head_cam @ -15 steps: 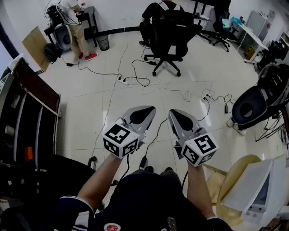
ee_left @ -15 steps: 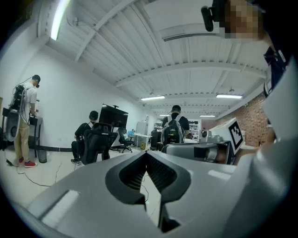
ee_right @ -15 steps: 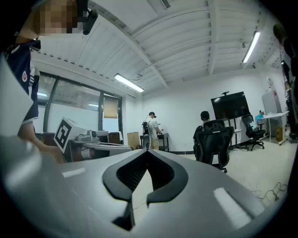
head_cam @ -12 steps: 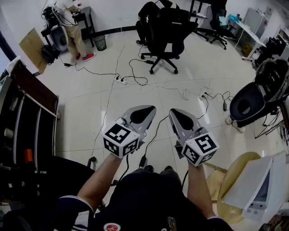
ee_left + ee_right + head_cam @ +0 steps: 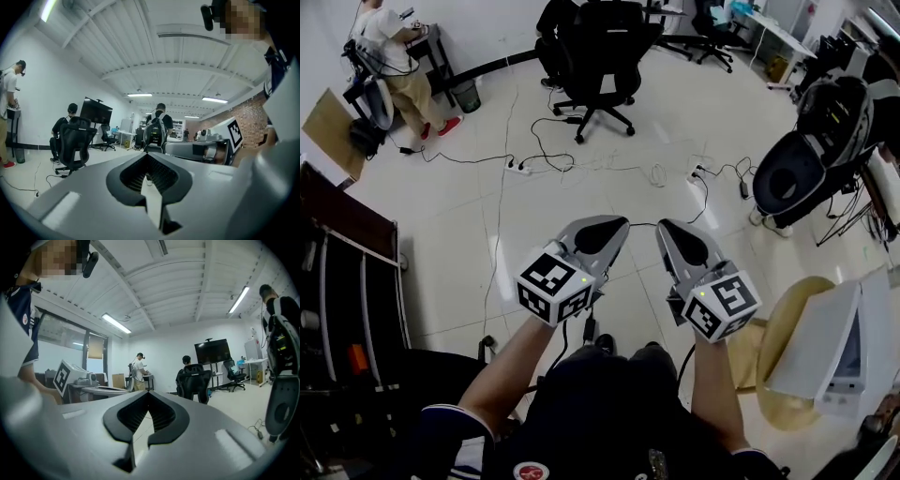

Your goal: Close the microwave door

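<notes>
Jaws: both pairs are pressed together with nothing between them. The left gripper (image 5: 612, 231) and right gripper (image 5: 670, 232) are held side by side above the floor, tips pointing away from the person.
Bin: a dark waste bin (image 5: 467, 95) stands by the far wall, just beside a standing person (image 5: 394, 66). Its contents are too small to make out.
Microwave: white, at the lower right edge of the head view (image 5: 861, 349), resting on a round light-wood table (image 5: 787, 405).
Microwave door: the white door (image 5: 811, 337) stands swung out from the body, not shut. It is well apart from both grippers, off to the right of the right one.
Floor: pale glossy tiles (image 5: 534, 211), crossed by loose black cables, with a white power strip (image 5: 525, 167) lying among them.
Room: a black office chair (image 5: 600, 56) sits ahead, a dark rack (image 5: 347, 281) is at the left, and a black hollow-shelled machine (image 5: 797, 178) is at the right.
Far wall: a dark screen (image 5: 213, 351) on a stand, under a white ribbed ceiling with tube lights (image 5: 115, 323).
</notes>
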Action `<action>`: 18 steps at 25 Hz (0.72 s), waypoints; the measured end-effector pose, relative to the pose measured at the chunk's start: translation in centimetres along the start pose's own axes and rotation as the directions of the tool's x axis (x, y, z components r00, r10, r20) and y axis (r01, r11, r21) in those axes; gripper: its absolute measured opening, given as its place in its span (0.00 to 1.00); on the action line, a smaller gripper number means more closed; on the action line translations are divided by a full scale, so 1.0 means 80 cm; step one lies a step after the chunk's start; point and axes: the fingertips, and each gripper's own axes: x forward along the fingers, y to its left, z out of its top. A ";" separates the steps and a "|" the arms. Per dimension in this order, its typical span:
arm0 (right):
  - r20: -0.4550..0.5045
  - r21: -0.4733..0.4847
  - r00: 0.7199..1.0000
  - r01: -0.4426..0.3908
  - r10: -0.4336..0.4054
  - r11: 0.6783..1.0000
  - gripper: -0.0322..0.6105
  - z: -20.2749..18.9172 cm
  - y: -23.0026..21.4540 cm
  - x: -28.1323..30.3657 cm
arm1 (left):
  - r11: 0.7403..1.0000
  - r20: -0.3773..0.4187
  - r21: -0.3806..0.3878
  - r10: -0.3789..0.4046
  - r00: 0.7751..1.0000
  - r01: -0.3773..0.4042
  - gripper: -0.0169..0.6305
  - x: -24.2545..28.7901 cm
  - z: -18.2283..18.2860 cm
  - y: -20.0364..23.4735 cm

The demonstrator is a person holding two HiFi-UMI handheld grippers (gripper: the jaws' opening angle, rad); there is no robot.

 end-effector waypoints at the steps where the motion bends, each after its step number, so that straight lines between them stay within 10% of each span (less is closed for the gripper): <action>1: 0.000 0.003 1.000 0.022 -0.022 1.000 0.05 -0.001 -0.006 -0.008 | 1.000 -0.005 0.000 -0.021 1.000 0.021 0.05 0.007 -0.001 -0.007; 18: 0.035 0.040 0.920 0.390 -0.391 0.920 0.05 -0.006 -0.090 -0.186 | 0.909 -0.072 0.009 -0.414 0.907 0.416 0.05 0.119 -0.017 -0.180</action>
